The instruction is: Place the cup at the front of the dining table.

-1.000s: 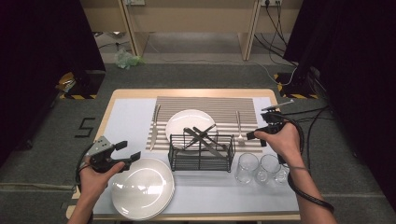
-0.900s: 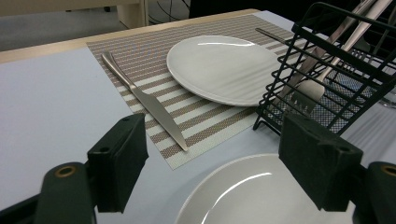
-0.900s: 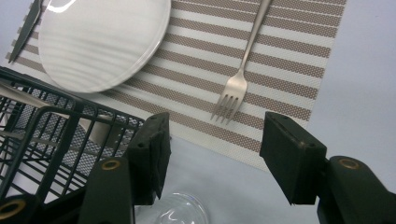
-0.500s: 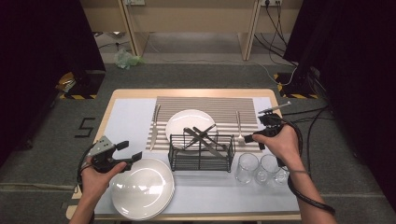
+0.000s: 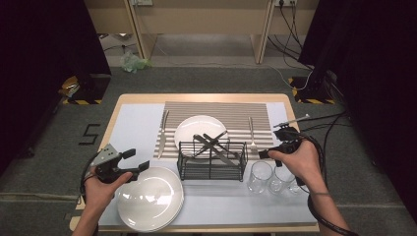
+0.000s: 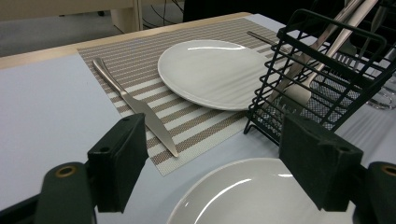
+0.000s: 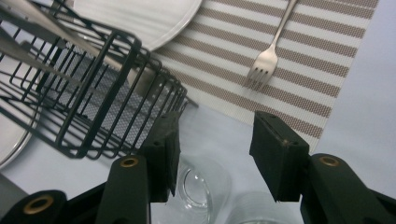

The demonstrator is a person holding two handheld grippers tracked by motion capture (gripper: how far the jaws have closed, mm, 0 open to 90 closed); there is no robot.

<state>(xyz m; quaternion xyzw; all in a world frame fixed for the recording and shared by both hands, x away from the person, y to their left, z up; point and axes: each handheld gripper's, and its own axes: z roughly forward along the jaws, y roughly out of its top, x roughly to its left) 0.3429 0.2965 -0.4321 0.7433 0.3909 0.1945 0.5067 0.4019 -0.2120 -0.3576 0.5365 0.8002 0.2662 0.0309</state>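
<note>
The glasses [image 5: 275, 178] stand in a row of three at the lower right of the high view, just right of the rack [image 5: 212, 160] and near the bench's [image 5: 133, 101] front edge. The right gripper [image 5: 268, 154] hangs just above the leftmost glass [image 7: 198, 189]; its fingers [image 7: 275, 154] stand apart and have just been closing, with nothing pressed between them, the glass rim low between them in the right gripper view. The fork [image 5: 252, 133] lies on the striped mat [image 5: 216, 109] just beyond, tines toward the gripper, with a bare strip of bench between mat edge and glasses. The rack holds crossed cutlery, and behind it sits a small plate [image 5: 199, 129]. The knife [image 5: 162, 133] lies along the mat's left edge. At lower left the left gripper [image 5: 135, 161] hovers at the upper left rim of the big plate [image 5: 150, 199], fingers [image 6: 116, 161] wide apart and empty. Open bench lies left of the mat and along the right edge.
</note>
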